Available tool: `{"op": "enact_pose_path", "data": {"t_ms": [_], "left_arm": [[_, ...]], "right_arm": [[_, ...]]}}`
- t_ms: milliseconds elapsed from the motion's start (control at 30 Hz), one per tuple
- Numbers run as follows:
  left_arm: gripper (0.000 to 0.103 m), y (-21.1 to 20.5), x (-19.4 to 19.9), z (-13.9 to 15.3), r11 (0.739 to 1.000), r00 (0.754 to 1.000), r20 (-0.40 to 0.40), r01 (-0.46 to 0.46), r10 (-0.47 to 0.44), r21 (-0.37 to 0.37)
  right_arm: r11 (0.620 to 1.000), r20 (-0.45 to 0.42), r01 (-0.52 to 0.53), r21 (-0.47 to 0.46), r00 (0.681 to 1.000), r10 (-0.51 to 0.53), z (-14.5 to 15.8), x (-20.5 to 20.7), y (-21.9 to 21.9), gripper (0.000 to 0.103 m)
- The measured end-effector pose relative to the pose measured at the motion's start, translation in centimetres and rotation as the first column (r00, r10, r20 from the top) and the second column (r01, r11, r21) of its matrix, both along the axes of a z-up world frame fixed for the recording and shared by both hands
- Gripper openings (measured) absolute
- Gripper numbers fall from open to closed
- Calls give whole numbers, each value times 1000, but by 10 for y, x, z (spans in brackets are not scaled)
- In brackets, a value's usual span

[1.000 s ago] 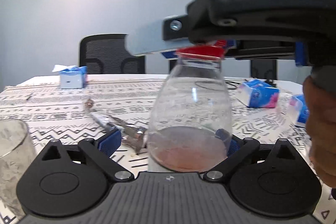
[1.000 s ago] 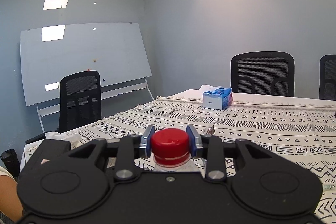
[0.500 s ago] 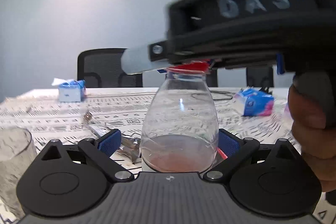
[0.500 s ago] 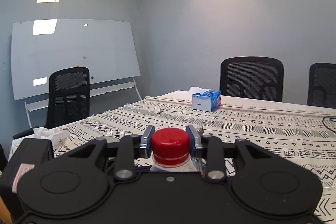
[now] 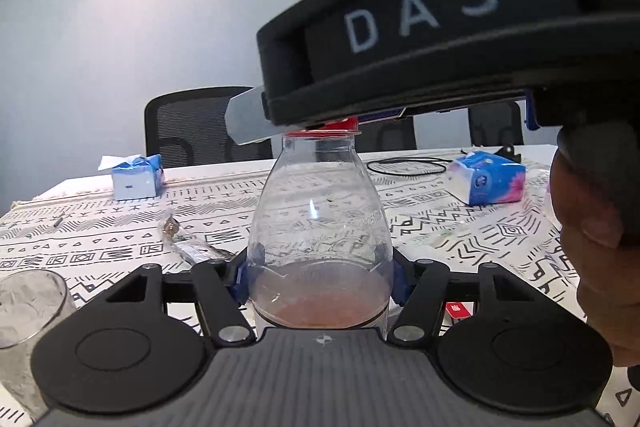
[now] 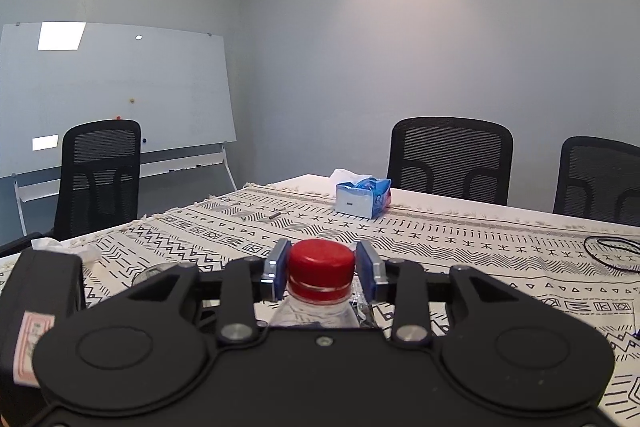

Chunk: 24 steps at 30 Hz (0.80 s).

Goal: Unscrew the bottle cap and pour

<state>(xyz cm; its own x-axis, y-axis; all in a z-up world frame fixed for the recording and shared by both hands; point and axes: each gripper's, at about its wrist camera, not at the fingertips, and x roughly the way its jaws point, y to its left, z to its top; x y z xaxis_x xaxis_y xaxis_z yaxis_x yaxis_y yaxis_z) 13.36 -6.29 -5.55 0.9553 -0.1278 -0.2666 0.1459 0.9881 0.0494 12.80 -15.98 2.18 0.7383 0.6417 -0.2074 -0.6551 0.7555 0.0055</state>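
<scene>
A clear plastic bottle (image 5: 318, 223) with a little reddish-brown liquid stands on the patterned tablecloth (image 5: 100, 239). My left gripper (image 5: 320, 283) is shut on its lower body, blue pads pressed against both sides. Its red cap (image 6: 321, 263) sits on the neck, and my right gripper (image 6: 322, 269) is shut on the cap from the side. In the left wrist view the right gripper's black body covers most of the cap (image 5: 338, 126), with a person's hand (image 5: 592, 247) on its handle. An empty drinking glass (image 5: 24, 307) stands at the lower left.
Tissue packs (image 5: 136, 177) (image 5: 488, 179) lie further back on the table, with a black cable loop (image 5: 406, 167) and a crumpled wrapper (image 5: 188, 247). Black office chairs (image 6: 450, 163) line the far side. A whiteboard (image 6: 116, 99) stands at the left wall.
My left gripper's fingers, spread wide before, have closed onto the bottle's lower body. The right gripper has swung round with the cap still in its grip.
</scene>
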Motion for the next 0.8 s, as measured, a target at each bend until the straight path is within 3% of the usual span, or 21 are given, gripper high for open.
{"op": "enact_pose_path", "data": {"t_ms": [100,267,300,333,367,600,800], "left_arm": [[60,1,1,2,1000,1000,-9,9,-9,-5],[72,-5,-14,10,998,994,108,-39,35,42],[70,-5,-14,11,999,994,110,-32,28,37],[59,-5,-14,11,999,994,111,-24,21,32],[56,-5,-15,11,1000,994,111,-16,13,26],[54,-5,-19,10,1000,992,124,-2,1,8],[53,0,-21,9,1000,992,126,9,-7,-21]], "right_arm": [[1000,9,-2,-21,1000,3,-1,-2,2,34],[998,26,-26,-54,999,28,-1,-10,8,34],[998,27,-29,-59,999,30,-1,-11,9,35],[998,27,-25,-60,999,26,0,-11,10,36],[998,27,-19,-59,999,21,1,-11,11,37],[997,36,-3,-76,999,6,1,-12,20,34],[988,42,-151,-28,987,152,-5,4,3,33]]}}
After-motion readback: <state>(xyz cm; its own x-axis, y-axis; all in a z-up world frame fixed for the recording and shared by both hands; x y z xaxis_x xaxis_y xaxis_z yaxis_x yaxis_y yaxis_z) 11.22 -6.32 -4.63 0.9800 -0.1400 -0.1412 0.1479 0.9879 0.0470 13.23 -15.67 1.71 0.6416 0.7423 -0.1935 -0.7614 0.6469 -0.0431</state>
